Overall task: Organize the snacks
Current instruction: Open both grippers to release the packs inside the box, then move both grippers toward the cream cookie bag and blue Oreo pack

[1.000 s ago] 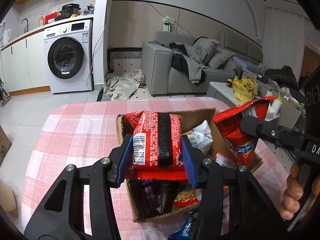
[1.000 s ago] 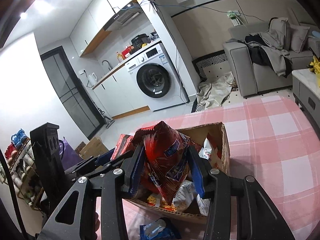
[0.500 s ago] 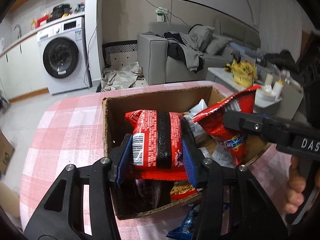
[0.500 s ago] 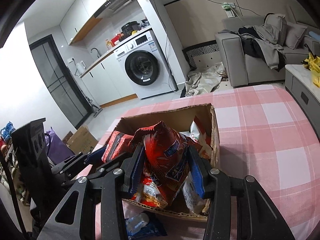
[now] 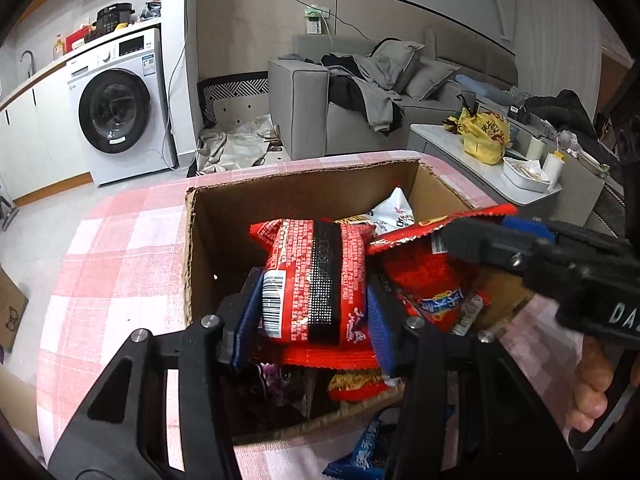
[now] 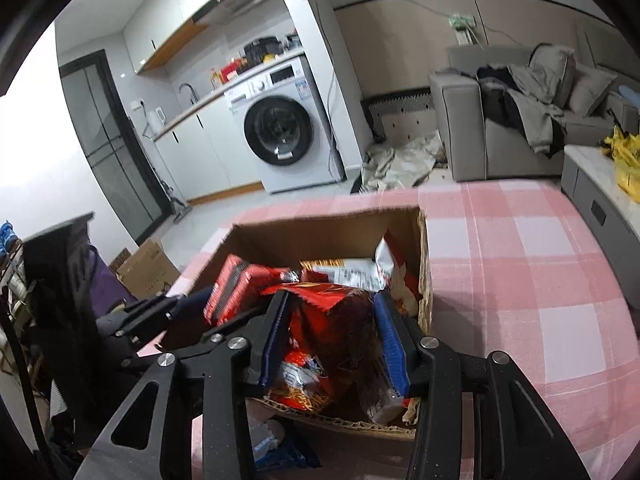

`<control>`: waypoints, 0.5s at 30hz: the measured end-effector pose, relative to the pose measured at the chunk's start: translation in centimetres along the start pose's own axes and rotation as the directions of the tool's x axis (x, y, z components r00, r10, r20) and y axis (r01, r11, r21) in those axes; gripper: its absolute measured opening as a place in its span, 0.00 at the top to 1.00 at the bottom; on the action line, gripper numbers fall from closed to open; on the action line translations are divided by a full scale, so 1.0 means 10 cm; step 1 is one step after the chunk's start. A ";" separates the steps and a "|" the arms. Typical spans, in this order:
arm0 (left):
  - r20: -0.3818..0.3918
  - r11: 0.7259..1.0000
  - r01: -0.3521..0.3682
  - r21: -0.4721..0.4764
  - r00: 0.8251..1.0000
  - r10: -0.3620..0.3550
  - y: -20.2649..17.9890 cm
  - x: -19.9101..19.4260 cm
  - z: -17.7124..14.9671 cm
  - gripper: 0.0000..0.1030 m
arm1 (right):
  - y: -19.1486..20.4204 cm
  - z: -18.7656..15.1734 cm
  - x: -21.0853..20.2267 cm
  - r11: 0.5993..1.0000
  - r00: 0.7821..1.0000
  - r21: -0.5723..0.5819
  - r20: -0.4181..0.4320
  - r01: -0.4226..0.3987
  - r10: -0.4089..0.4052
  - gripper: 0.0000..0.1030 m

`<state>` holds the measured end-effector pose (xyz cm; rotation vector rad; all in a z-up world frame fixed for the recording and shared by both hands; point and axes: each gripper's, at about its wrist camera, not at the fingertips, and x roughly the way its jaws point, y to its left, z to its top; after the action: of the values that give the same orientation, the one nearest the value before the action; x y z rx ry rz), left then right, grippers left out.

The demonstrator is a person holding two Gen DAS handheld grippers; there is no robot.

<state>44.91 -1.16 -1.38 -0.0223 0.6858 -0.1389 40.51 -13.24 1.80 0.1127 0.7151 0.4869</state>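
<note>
1. The left claw (image 5: 314,314) is pinching a red snack packet (image 5: 316,280) with a black stripe between its blue pads, holding it over the open cardboard box (image 5: 256,196).
2. The right claw (image 6: 330,344) is clamped on a crinkled red chip bag (image 6: 336,320), which hangs into the same box, just right of the left claw's packet.
3. Below both claws the box holds more snacks, among them a white bag (image 5: 394,210) near its far wall.
4. A blue wrapper (image 5: 360,456) lies on the pink checked tabletop (image 5: 120,248), just outside the box's near wall, under the left claw.
</note>
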 end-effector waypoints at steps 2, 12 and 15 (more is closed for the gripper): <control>-0.003 1.000 -0.001 -0.003 1.000 0.001 0.02 -0.07 -0.02 0.55 | 0.00 0.01 -0.08 1.000 1.000 -0.003 0.013 -0.005 0.005 0.53; 0.038 0.999 -0.011 -0.039 0.999 0.012 0.19 -0.77 -0.25 0.08 | 0.01 -0.18 -0.60 0.998 0.999 -0.052 0.036 0.033 -0.031 0.00; 0.058 0.997 -0.040 -0.073 0.997 0.045 0.24 -0.99 -0.39 0.01 | -0.01 -0.28 -0.72 0.998 0.999 -0.045 0.023 0.045 -0.044 0.00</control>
<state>35.15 2.60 1.64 -0.0802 0.6315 -0.0725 34.04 -16.82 3.96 0.0588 0.6829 0.4582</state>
